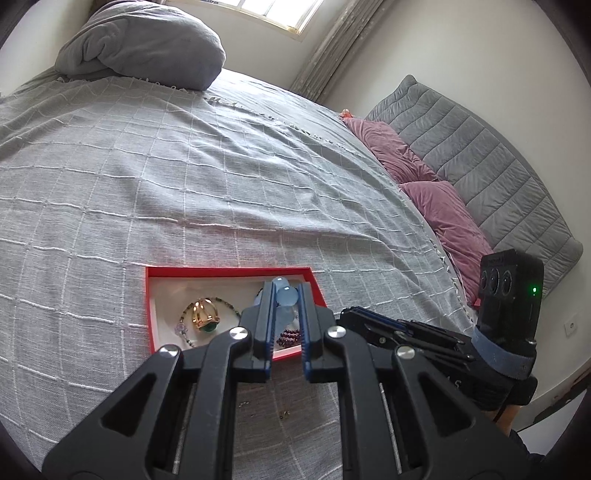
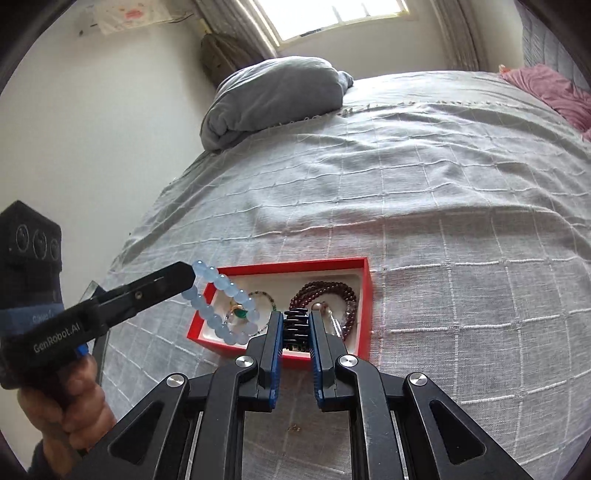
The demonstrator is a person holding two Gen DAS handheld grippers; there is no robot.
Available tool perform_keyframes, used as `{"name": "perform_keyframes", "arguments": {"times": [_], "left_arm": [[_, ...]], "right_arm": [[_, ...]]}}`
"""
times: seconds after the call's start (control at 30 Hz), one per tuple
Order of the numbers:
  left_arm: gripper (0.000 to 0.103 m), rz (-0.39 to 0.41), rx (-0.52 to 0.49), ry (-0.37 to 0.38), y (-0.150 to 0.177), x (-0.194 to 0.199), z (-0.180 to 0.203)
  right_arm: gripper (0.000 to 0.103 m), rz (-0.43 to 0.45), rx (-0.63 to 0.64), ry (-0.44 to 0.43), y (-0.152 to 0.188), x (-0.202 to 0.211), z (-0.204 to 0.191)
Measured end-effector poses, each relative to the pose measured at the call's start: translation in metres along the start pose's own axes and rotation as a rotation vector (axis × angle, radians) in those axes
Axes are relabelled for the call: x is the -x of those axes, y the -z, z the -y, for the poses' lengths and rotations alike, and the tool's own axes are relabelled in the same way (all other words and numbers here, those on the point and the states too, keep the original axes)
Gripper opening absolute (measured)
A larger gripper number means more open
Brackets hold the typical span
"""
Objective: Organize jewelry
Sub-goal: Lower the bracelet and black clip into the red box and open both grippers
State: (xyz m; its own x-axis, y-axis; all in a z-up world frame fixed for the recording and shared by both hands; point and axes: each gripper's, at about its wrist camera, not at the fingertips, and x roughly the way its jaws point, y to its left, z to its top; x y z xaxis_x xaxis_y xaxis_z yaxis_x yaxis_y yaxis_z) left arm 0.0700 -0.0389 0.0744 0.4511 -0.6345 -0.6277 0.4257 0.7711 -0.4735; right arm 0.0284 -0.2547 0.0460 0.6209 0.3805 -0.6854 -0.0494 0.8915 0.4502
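Here the left gripper (image 1: pixel 286 295) pinches a pale blue bead bracelet (image 2: pixel 221 306) between its fingertips, the loop hanging from its tip over the near-left corner of the red jewelry box (image 2: pixel 364 291) lying on the bed (image 2: pixel 443 184). The right gripper (image 2: pixel 296 325) is clamped on a small black ribbed piece (image 2: pixel 295 326) (what it is I cannot tell), held over the box's near edge.

Beyond the right gripper's tips, inside the box, lies a dark red bead strand (image 2: pixel 328 295), coiled toward the right wall. To the left of it, under the hanging bracelet, sit a gold ring with a green stone (image 1: pixel 205 317) and a thin chain of small beads (image 1: pixel 184 328). A hand (image 2: pixel 70 402) grips the left tool's handle at the left edge of the right wrist view.

Around the box the grey checked bedspread lies bare on all sides, with open room ahead and to the right. Far ahead rests a bundled grey pillow (image 2: pixel 277 96) near the bed's far edge below the window (image 2: pixel 332 14); pink cushions (image 1: pixel 443 206) line the right edge against a grey quilted headboard (image 1: pixel 480 155).
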Motion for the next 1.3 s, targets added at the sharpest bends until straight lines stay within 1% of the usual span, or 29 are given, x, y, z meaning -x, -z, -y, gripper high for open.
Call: {"name": "perform_keyframes", "arguments": {"times": [0.1,0.27,0.53,0.63,0.87,1.2,1.3], "left_arm": [[0.013,-0.006,-0.007,-0.011,0.001,-0.004,0.001],[0.013,-0.016,0.011,0.0,-0.001,-0.009,-0.002],[0.013,-0.042,0.043,-0.02,-0.001,-0.017,-0.01],[0.013,-0.049,0.028,-0.054,0.001,-0.019,-0.01],[0.013,-0.076,0.064,-0.13,0.004,-0.024,-0.027],[0.013,-0.087,0.092,-0.179,0.005,-0.024,-0.039],[0.013,-0.084,0.118,-0.188,0.005,-0.022,-0.043]], "right_arm": [[0.014,-0.018,-0.044,-0.006,-0.004,-0.007,0.008],[0.014,-0.046,-0.065,0.019,-0.002,-0.018,0.013],[0.014,-0.051,-0.053,0.042,0.0,-0.023,0.01],[0.014,-0.058,-0.049,0.044,0.0,-0.025,0.009],[0.014,-0.062,-0.039,0.048,-0.001,-0.029,0.008],[0.014,-0.07,-0.036,0.051,-0.002,-0.034,0.008],[0.019,-0.058,-0.045,0.026,-0.003,-0.031,0.007]]}}
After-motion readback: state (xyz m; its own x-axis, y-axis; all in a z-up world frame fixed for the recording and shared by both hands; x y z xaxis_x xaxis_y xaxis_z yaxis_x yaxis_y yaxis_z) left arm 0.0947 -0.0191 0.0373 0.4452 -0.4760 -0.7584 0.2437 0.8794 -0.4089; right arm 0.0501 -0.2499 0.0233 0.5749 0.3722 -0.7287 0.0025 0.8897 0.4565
